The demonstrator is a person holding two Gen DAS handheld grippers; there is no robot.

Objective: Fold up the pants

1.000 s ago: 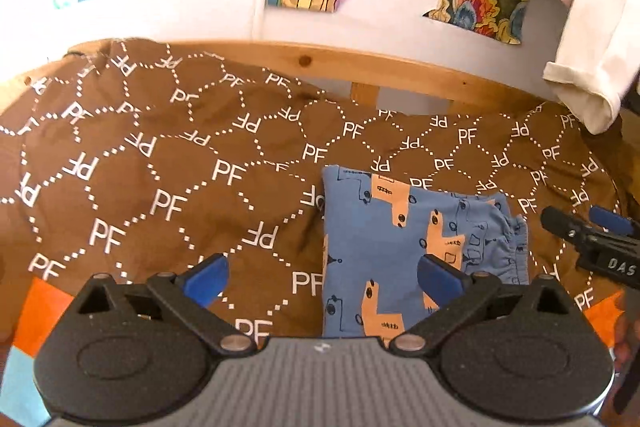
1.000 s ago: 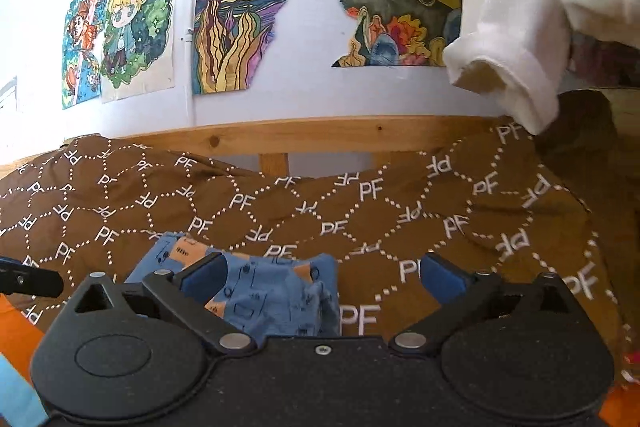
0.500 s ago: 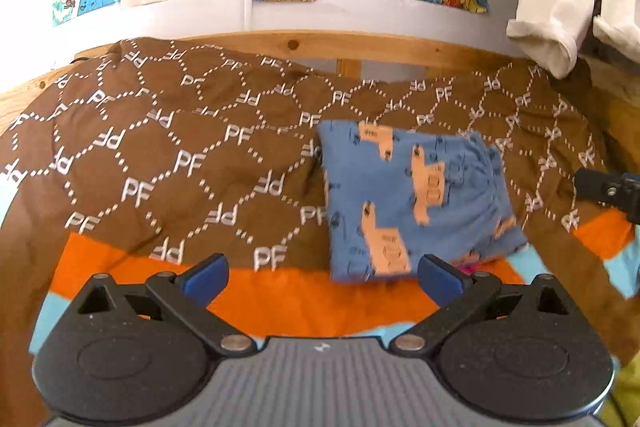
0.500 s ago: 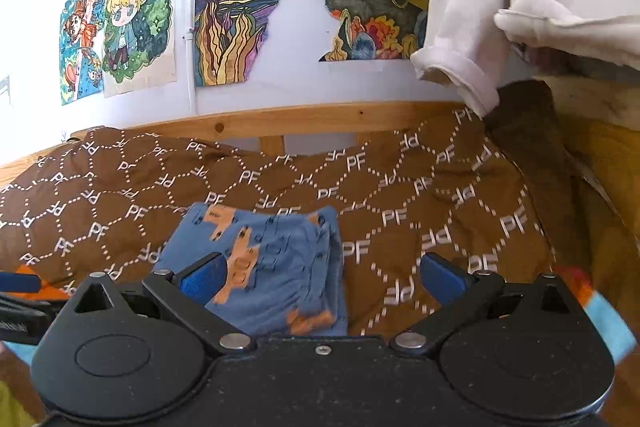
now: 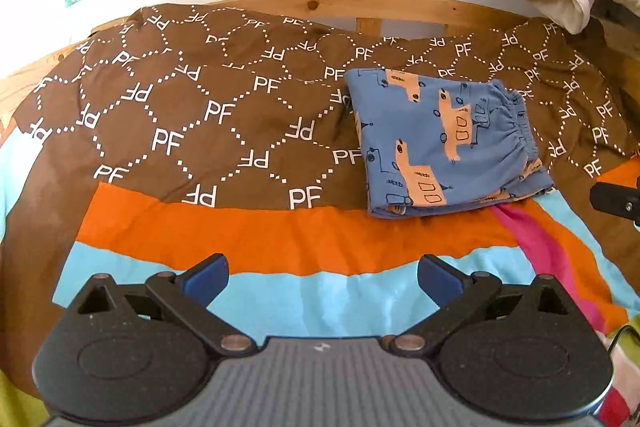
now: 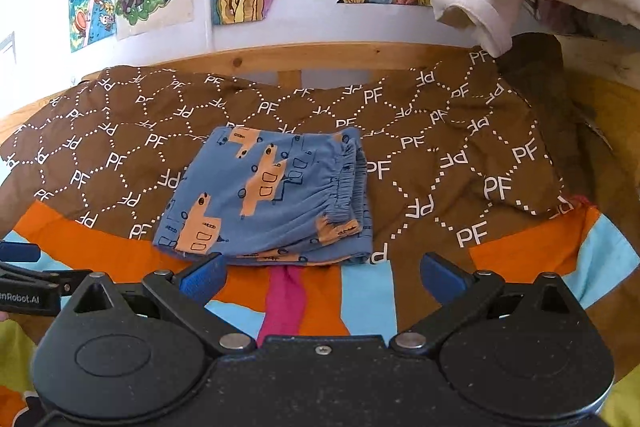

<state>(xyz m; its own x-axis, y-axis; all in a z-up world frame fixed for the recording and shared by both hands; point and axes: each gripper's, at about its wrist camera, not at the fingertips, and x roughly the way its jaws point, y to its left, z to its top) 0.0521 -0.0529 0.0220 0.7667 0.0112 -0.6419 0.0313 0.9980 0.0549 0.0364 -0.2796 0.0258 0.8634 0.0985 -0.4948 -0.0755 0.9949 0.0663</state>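
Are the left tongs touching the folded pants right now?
Apart. The left wrist view shows the left tongs open over the light-blue and orange stripes of the blanket, with bare blanket between their tips and the folded pants.

Both grippers spread wide, gripping nothing

The left gripper (image 5: 322, 277) has its blue-padded fingers (image 5: 206, 277) set far apart with nothing between them, and its own camera looks out from low and near. The right gripper (image 6: 322, 277) stands likewise, jaws wide and bare. Each shows at the edge of the other's view: the right one at the left camera's right side, the left one at the right camera's left.
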